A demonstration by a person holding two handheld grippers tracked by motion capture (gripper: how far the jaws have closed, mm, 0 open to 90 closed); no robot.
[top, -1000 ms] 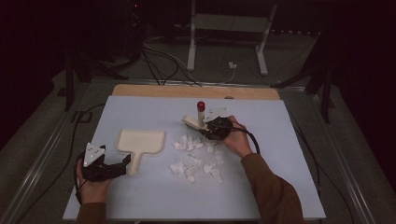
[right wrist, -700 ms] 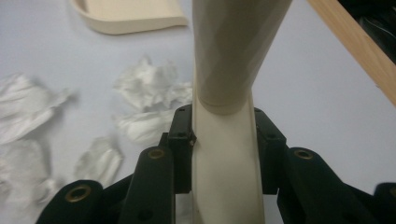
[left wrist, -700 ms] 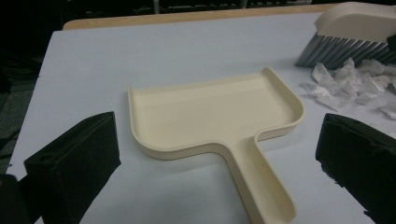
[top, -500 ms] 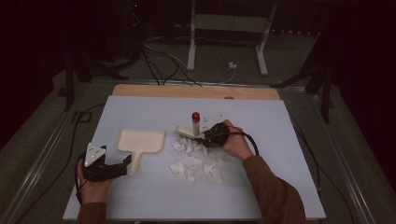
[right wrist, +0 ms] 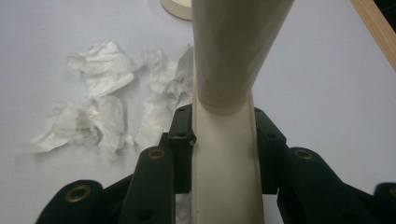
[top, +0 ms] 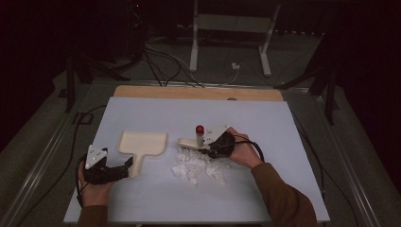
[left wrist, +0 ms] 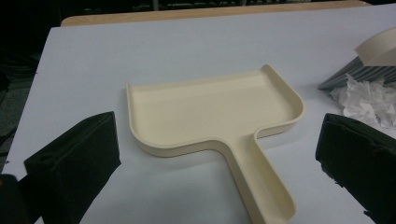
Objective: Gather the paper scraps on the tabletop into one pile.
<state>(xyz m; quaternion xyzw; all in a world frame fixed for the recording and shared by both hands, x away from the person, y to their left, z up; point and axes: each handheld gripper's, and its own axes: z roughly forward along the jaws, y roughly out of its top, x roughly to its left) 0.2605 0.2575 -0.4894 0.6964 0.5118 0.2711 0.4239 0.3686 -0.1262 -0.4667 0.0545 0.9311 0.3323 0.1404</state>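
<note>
- The right gripper [top: 208,147] pinches the handle of a cream plastic hand brush [right wrist: 224,154] tight between its jaws. The brush's bristles are hard to make out, half hidden behind the gripper.
- The brush sits just above a pile of crumpled white paper scraps [top: 196,165].
- The left gripper [top: 124,166] has its jaws spread wide. They hold nothing.
- The flat cream plastic dustpan [left wrist: 215,112] lies empty, just ahead of those jaws.
- The pale blue table top [top: 156,111] has lots of open room near its far edge.
</note>
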